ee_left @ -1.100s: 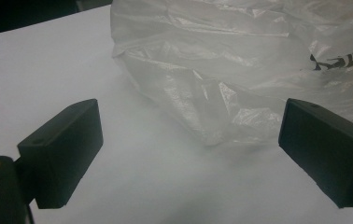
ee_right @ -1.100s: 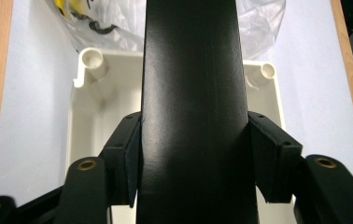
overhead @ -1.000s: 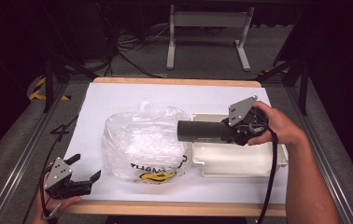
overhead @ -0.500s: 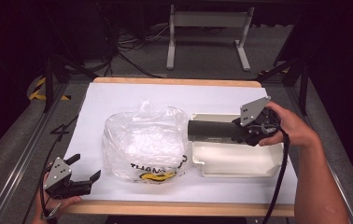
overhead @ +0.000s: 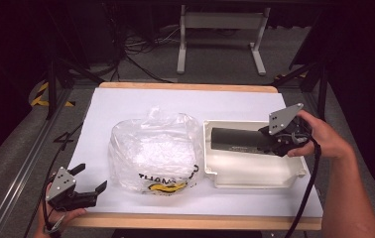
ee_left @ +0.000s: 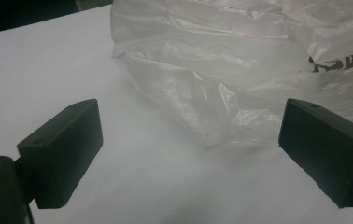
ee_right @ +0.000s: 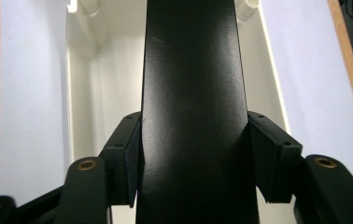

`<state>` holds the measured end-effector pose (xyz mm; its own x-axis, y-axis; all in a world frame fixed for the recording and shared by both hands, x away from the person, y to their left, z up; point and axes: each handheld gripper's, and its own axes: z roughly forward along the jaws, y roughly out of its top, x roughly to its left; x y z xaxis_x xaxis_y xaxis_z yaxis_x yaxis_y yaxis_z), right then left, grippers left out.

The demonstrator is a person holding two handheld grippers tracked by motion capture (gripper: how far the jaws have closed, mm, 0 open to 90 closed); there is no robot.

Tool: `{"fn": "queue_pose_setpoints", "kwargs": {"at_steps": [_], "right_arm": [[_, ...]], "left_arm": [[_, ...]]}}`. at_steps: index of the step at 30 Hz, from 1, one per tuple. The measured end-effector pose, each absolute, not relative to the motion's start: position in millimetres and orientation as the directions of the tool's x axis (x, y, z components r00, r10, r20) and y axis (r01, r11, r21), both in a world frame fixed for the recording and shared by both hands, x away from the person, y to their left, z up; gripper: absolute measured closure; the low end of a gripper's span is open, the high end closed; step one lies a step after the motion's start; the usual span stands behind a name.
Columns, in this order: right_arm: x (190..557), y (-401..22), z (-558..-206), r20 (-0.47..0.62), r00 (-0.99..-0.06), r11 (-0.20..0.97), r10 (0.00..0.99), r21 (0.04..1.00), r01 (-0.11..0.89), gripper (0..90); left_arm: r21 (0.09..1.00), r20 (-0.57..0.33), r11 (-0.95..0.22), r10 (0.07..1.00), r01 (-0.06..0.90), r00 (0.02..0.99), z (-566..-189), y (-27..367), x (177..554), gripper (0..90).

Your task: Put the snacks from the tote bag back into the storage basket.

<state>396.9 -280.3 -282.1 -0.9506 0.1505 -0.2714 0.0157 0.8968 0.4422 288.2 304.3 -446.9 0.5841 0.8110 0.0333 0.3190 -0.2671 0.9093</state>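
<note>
Jaws clamped on a black bar [overhead: 240, 140] in the right gripper [overhead: 275, 141], over the white tray [overhead: 255, 176] at right; spread wide on the left gripper [overhead: 90, 179], near-left. Plastic bag [overhead: 153, 151], lettering partly readable: "THAN".

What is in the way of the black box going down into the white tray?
Nothing visible. The right tool holds the black box over the white tray, whose floor looks bare; the plastic bag lies beside it.
</note>
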Motion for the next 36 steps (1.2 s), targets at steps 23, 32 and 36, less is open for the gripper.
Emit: {"fn": "queue_pose_setpoints", "kwargs": {"at_steps": [23, 32, 36], "right_arm": [[403.2, -283.5, -307.8, -0.209, -0.971, 0.914, 0.119, 0.404, 0.025, 42.6], [409.1, -281.2, -321.9, -0.186, -0.976, 0.921, 0.117, 0.389, 0.036, 42.6], [410.7, -280.9, -328.6, -0.176, -0.978, 0.925, 0.111, 0.379, 0.037, 42.6]], "left_arm": [[0.907, 0.034, -0.271, 0.812, 0.323, 0.583, -447.2, 304.2, 288.5, 7.1], [0.908, 0.040, -0.272, 0.814, 0.319, 0.580, -447.2, 305.9, 288.4, 7.0], [0.906, 0.041, -0.276, 0.812, 0.321, 0.583, -447.5, 305.5, 288.5, 7.1]]}}
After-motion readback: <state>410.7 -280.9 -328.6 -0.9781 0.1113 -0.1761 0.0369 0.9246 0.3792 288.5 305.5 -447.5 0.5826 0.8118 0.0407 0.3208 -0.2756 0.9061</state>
